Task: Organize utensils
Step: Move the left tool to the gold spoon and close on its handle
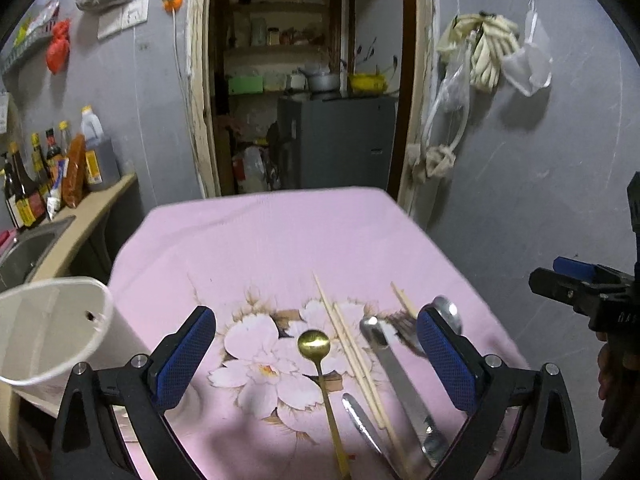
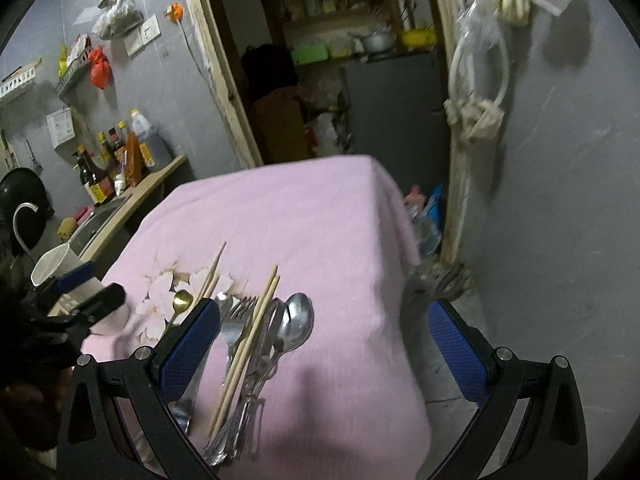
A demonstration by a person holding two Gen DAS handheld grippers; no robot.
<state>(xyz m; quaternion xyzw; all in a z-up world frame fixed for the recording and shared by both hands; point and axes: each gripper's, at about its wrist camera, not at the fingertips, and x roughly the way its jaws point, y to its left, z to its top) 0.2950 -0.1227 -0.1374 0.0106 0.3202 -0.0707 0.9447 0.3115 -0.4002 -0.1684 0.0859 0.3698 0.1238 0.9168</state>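
Left tool [image 1: 316,350] spread wide above the pink flowered cloth [image 1: 256,248] of the desk, pinching nothing. Right tool [image 2: 324,344] likewise spread, empty. Between the left tool's pads: gold spoon [image 1: 314,344], 2 wooden chopsticks [image 1: 348,344] just right of it, flat steel handle [image 1: 400,376] further right, fork tines [image 1: 404,324] and silver spoon [image 1: 448,310] at the right pad. White cup [image 1: 48,328] at near left, off the cloth's edge. Sauce bottles [image 1: 24,188] far left; labels too blurred to read.
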